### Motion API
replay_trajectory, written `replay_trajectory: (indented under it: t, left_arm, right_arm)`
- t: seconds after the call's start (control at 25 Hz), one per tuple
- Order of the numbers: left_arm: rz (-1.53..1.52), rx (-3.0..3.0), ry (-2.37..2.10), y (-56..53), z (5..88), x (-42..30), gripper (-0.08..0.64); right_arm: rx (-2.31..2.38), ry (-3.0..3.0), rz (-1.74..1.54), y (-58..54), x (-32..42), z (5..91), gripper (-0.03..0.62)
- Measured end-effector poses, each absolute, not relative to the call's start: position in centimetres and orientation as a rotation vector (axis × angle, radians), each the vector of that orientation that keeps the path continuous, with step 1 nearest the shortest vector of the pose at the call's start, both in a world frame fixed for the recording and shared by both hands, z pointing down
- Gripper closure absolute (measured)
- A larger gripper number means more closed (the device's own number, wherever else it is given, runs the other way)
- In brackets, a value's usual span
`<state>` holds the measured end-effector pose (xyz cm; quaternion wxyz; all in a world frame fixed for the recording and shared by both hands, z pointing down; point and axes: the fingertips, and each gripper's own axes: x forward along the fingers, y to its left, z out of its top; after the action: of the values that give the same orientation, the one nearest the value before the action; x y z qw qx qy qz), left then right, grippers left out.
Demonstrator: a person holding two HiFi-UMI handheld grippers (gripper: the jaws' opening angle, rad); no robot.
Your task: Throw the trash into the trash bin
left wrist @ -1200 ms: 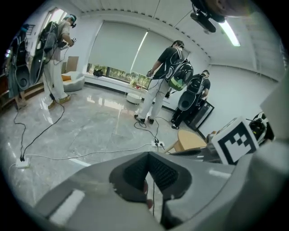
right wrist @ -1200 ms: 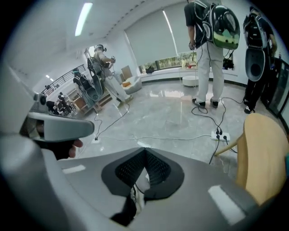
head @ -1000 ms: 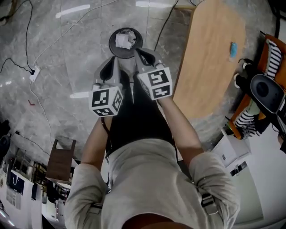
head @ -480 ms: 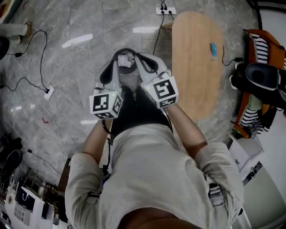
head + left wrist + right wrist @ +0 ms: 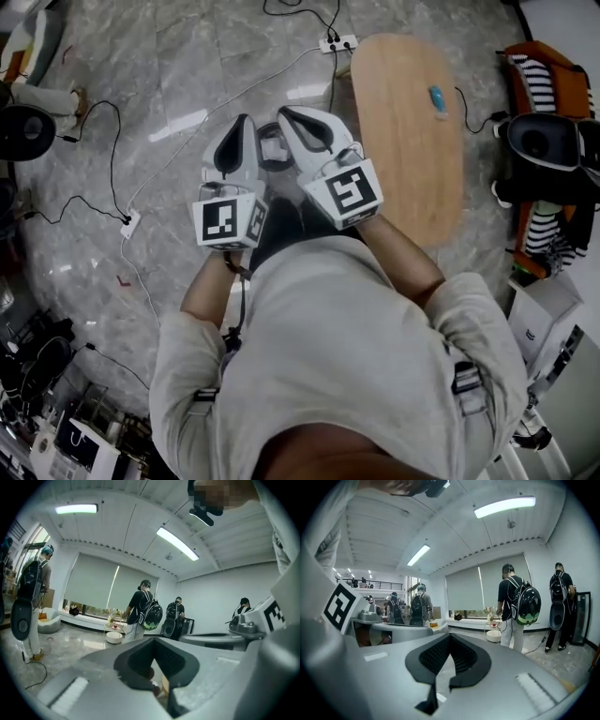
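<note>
The grey marble floor [image 5: 187, 75] filled most of your head view, with cables trailing across it to a white power strip [image 5: 337, 43] at the top edge. To your right stood the long wooden table [image 5: 403, 159], bare apart from one small blue object [image 5: 437, 97] near its far end. The trash bin [image 5: 272, 165] was below and ahead of you, but only a dark arc of its rim showed in the narrow gap between your two grippers. They covered its inside, so whether the trash lay in it could not be told from any view. You held the left gripper [image 5: 244, 122] and the right gripper [image 5: 286, 112] side by side in front of your chest, close together, pointing away from you over the bin. The gripper views gave you what the head view did not: the room at eye level, with ceiling strip lights, lowered window blinds and several people wearing backpacks [image 5: 513, 606], but no bin. The left gripper [image 5: 154, 640] had its jaws brought together with nothing held in them. The right gripper [image 5: 449, 635] was likewise closed and empty. Only floor showed through the cut-out behind each pair of tips.
</note>
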<state>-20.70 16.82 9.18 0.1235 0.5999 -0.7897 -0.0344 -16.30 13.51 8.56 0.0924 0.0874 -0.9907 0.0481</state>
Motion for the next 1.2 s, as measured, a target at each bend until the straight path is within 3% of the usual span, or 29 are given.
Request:
replay_trajectory:
  t: [0.8, 1.2]
  left_arm:
    - [-0.138, 1.840, -2.295, 16.1, 5.6, -19.1, 0.543]
    - [-0.078, 2.003, -2.128, 10.5, 6.0, -13.7, 0.543]
  right_arm:
    - [0.315, -3.013, 0.097, 13.6, -14.8, 3.7, 0.584]
    - [0.557, -2.974, 0.137, 8.7, -8.7, 3.9, 0.584]
